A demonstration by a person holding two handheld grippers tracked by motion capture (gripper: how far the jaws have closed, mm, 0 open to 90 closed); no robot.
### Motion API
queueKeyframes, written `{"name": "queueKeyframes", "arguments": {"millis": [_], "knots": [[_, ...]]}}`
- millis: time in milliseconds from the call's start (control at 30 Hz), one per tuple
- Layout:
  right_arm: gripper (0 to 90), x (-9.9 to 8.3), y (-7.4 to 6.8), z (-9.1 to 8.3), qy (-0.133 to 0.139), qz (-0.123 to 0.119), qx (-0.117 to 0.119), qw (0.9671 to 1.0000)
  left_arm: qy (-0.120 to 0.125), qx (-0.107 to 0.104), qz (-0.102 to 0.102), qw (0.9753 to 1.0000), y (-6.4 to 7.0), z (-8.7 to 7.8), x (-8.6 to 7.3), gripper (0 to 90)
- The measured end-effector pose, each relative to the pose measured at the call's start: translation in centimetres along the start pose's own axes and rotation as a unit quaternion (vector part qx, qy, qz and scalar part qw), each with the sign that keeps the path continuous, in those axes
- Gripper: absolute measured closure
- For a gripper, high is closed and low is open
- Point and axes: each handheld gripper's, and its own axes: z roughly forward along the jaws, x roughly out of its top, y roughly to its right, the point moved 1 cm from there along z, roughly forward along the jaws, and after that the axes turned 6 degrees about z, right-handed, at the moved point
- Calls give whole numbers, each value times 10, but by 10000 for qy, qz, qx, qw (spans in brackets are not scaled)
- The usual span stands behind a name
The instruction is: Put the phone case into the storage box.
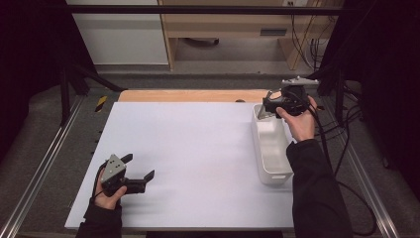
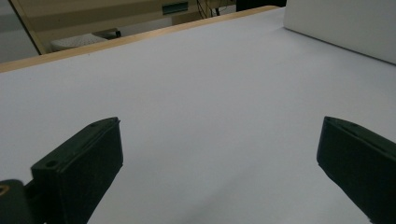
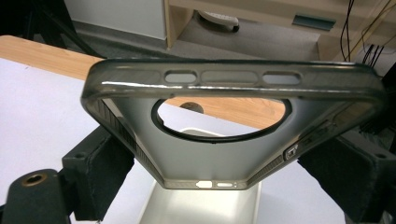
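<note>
Ahead of me a white sheet (image 1: 188, 153) covers the table (image 1: 193, 95); beyond its wooden edge I see a cabinet (image 1: 237, 25) and cables (image 1: 304, 39).

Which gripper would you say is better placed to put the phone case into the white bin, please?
Right: the right gripper holds the phone case above the white bin; the left gripper is open, far off.
</note>
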Motion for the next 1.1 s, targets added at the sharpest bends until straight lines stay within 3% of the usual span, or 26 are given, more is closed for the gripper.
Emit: {"name": "queueKeyframes", "arguments": {"millis": [1100], "knots": [[117, -9, 3, 56, -545, 280, -382, 9974, -41, -61, 41, 10000, 1, 2, -1, 0]]}}
